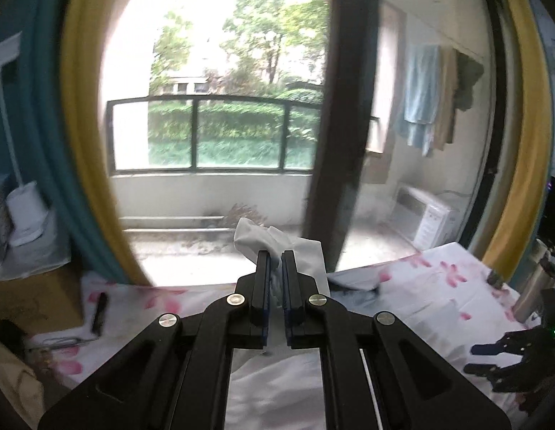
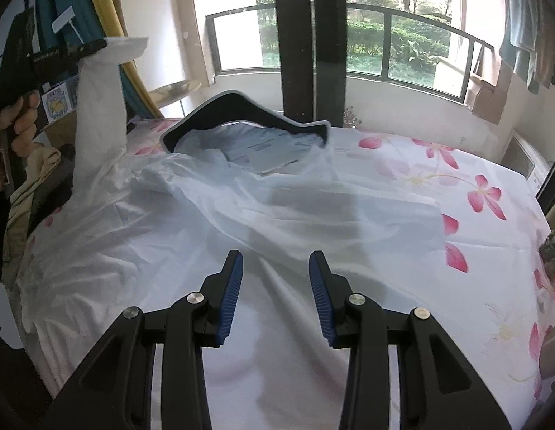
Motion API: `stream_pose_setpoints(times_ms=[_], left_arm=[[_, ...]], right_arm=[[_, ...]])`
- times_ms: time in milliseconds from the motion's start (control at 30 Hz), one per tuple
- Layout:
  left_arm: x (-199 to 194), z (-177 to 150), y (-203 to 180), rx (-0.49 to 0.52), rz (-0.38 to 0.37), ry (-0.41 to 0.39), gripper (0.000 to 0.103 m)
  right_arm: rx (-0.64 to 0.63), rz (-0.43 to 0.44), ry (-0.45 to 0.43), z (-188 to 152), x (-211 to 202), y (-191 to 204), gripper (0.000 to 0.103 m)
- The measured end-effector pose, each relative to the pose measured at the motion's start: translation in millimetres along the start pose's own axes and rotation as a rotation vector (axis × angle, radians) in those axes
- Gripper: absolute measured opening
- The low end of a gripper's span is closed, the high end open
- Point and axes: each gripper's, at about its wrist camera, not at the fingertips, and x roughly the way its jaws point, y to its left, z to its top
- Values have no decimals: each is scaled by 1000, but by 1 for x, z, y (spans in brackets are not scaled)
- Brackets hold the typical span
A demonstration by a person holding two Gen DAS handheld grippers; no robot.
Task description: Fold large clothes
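Left gripper (image 1: pixel 276 256) raised, jaws clamped on sleeve (image 2: pixel 101 107) of white garment (image 2: pixel 213 215) spread across floral bed (image 2: pixel 474 179). Right gripper (image 2: pixel 276 261) tilted down over garment, jaws apart, empty.

The garment (image 2: pixel 191 215) is white with a dark navy collar (image 2: pixel 241 107). The bedsheet (image 2: pixel 456 186) is white with pink flowers. Both tools are black with blue pads (image 2: pixel 229 297). Far left, curtains (image 1: pixel 76 107) are yellow and teal.

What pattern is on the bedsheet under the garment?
White bedsheet with pink flower print, clearest in the right wrist view.
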Motion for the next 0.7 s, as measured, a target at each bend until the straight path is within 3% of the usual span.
stream_pose_setpoints(times_ms=[267, 467, 700], left_arm=[[32, -28, -105, 74, -111, 66, 7], [61, -59, -159, 111, -182, 132, 7], [94, -109, -189, 90, -323, 345, 7]], right_arm=[[50, 1, -19, -19, -16, -39, 38], [110, -11, -32, -34, -30, -67, 38], [166, -53, -13, -49, -36, -91, 38]])
